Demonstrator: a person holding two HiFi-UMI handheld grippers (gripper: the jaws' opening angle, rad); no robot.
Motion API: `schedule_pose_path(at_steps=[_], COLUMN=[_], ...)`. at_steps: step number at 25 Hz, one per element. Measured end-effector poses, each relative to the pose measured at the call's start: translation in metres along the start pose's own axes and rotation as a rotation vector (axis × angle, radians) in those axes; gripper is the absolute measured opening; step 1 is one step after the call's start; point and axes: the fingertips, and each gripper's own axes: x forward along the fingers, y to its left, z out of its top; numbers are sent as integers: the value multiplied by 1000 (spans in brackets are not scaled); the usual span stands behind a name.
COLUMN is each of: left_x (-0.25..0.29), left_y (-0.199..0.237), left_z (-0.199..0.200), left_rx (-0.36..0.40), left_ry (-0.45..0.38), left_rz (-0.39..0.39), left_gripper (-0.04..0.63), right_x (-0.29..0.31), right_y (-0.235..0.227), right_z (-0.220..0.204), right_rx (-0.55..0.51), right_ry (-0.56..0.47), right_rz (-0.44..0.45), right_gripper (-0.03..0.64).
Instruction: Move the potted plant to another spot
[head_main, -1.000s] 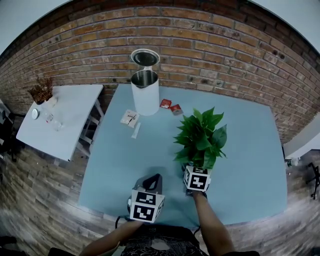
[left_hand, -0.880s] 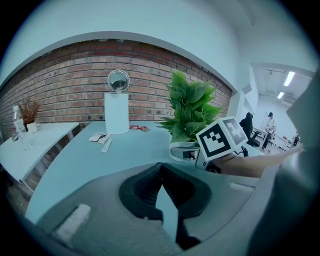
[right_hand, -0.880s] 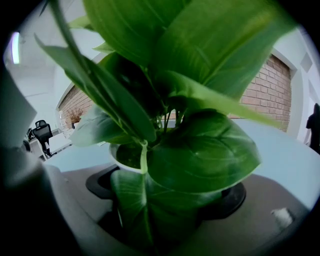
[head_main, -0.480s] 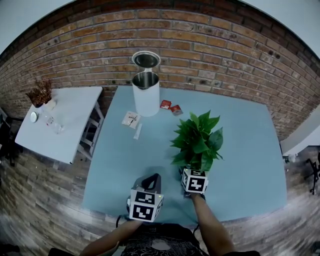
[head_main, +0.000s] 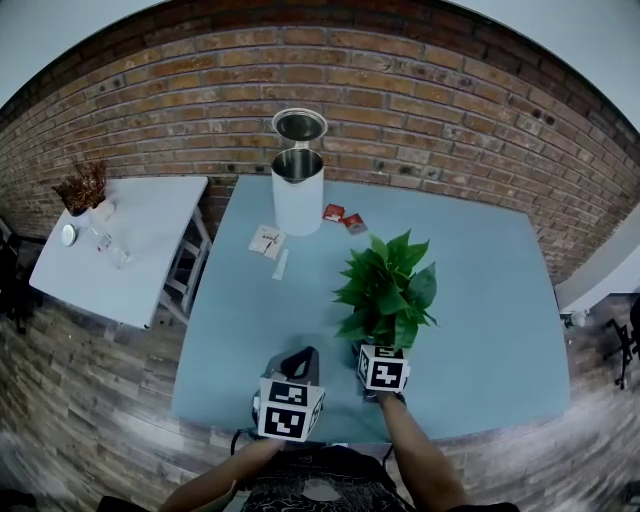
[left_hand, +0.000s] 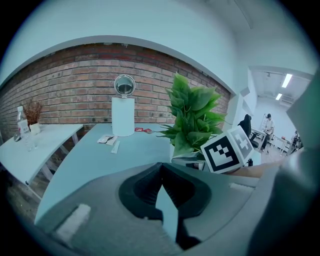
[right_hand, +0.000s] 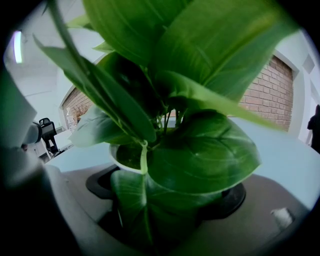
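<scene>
The potted plant (head_main: 385, 290), broad green leaves in a small white pot, is over the front middle of the light blue table (head_main: 490, 300). My right gripper (head_main: 381, 360) sits just in front of it, shut on the pot. In the right gripper view the leaves (right_hand: 200, 150) fill the picture, and the white pot rim (right_hand: 116, 159) shows between the jaws of the right gripper (right_hand: 167, 192). My left gripper (head_main: 303, 362) hovers to the plant's left near the front edge. Its jaws (left_hand: 161, 169) are shut and hold nothing. The plant (left_hand: 192, 117) stands just to their right.
A white kettle (head_main: 297, 190) with its lid open stands at the table's back. Beside it lie red packets (head_main: 342, 217), a white packet (head_main: 265, 240) and a thin sachet (head_main: 281, 264). A white side table (head_main: 130, 240) stands at the left, a brick wall behind.
The right gripper has carried the plant a little to the left and nearer the table's front edge. The left gripper has stayed about where it was.
</scene>
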Motion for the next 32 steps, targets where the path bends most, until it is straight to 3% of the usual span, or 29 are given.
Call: schedule_pose_path(at_steps=[32], left_x=[-57], left_y=[43], left_z=[-38], left_rx=[-57], left_ry=[-3], left_rz=[52], left_gripper=[-8], right_x=[-25], right_y=[84], right_z=[-23], right_rx=[-35], right_ry=[2], right_rz=[60], right_gripper=[459])
